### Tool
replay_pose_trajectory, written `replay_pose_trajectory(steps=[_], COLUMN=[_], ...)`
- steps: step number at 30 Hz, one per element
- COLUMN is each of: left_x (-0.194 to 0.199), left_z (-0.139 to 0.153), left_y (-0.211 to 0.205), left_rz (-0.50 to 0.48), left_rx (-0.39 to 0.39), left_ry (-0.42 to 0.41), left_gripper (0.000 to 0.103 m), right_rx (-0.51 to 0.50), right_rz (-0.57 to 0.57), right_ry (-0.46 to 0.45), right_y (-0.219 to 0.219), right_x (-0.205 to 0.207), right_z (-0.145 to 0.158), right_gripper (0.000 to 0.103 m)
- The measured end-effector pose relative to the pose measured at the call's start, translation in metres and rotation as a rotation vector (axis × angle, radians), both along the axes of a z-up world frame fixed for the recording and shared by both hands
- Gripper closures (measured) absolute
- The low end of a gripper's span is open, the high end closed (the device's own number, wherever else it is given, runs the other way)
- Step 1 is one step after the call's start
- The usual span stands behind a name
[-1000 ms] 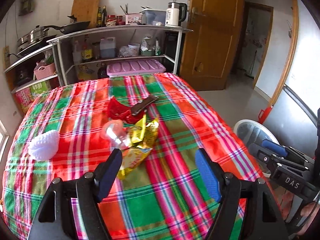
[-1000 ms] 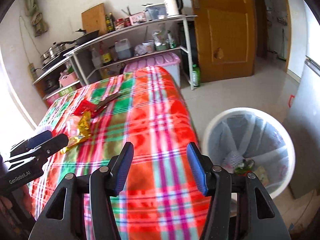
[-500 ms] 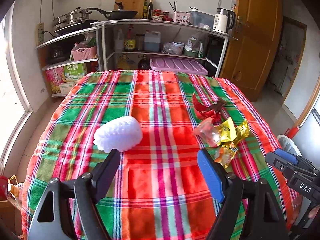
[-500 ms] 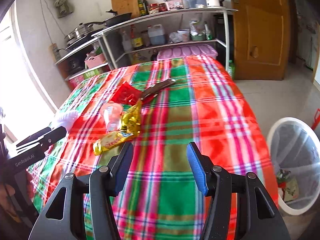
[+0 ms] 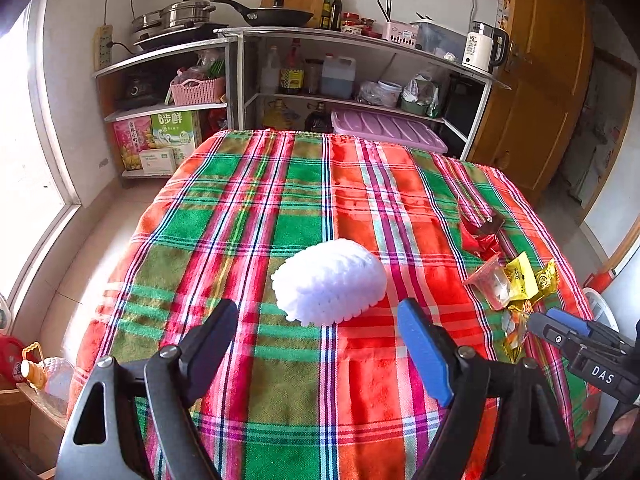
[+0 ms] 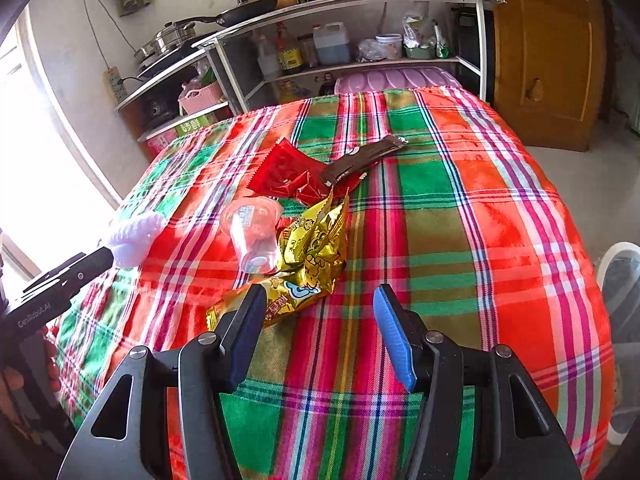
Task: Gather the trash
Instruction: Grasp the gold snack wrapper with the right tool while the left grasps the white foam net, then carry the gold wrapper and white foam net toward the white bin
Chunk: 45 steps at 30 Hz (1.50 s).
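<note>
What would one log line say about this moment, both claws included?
left claw: open, empty, facing white foam net | right claw: open, empty, nearing gold wrappers | plastic cup, red wrapper on cloth

Bright daylight floods from the blown-out window (image 5: 28, 152) at left; sharp focus, fisheye bending, dark corners.

Both views ride on hand-held grippers and look forward and steeply down along their own jaws onto the plaid-covered desk (image 5: 304, 208), with the kitchen shelves (image 5: 352, 40) behind. The left wrist view sits close over the desk's near left part, facing a white foam net (image 5: 330, 282). The right wrist view sits close over the near middle, facing the gold wrappers (image 6: 308, 256). Both share the net, the wrappers, the clear cup (image 6: 252, 236) and the shelves; each also catches the other gripper at its edge.
</note>
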State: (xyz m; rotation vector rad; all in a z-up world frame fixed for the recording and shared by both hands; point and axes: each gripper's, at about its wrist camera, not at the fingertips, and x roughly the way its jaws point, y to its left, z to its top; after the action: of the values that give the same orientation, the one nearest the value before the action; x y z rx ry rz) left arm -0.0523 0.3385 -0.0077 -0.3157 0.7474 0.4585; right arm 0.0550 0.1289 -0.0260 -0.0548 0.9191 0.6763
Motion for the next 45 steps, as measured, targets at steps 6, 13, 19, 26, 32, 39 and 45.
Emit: replay_pose_trajectory(steps=[6, 13, 19, 26, 32, 39, 45], left_x=[0.009, 0.027, 0.038, 0.042, 0.041, 0.037, 0.031], left_z=[-0.002, -0.008, -0.013, -0.015, -0.014, -0.01, -0.006], left_y=[0.014, 0.015, 0.014, 0.012, 0.009, 0.006, 0.001], left_rz=[-0.019, -0.053, -0.056, -0.075, -0.084, -0.082, -0.088], left_rx=[-0.016, 0.006, -0.003, -0.002, 0.001, 0.013, 0.01], left_ry=[0.014, 0.048, 0.053, 0.059, 0.051, 0.034, 0.013], left_gripper=[0.019, 0.019, 0.019, 0.044, 0.062, 0.074, 0.077], right_rx=[-0.041, -0.053, -0.046, -0.04, -0.032, -0.008, 0.017], right_rz=[0.015, 0.005, -0.026, -0.039, -0.037, -0.044, -0.048], right_ry=[0.004, 0.005, -0.003, -0.008, -0.015, -0.019, -0.019], right_y=[0.02, 0.025, 0.017, 0.01, 0.007, -0.001, -0.009], right_x=[0.006, 0.011, 0.014, 0.015, 0.012, 0.008, 0.005], right_z=[-0.008, -0.012, -0.012, -0.013, -0.011, -0.009, -0.007], right_gripper=[0.046, 0.046, 0.061, 0.074, 0.079, 0.085, 0.086])
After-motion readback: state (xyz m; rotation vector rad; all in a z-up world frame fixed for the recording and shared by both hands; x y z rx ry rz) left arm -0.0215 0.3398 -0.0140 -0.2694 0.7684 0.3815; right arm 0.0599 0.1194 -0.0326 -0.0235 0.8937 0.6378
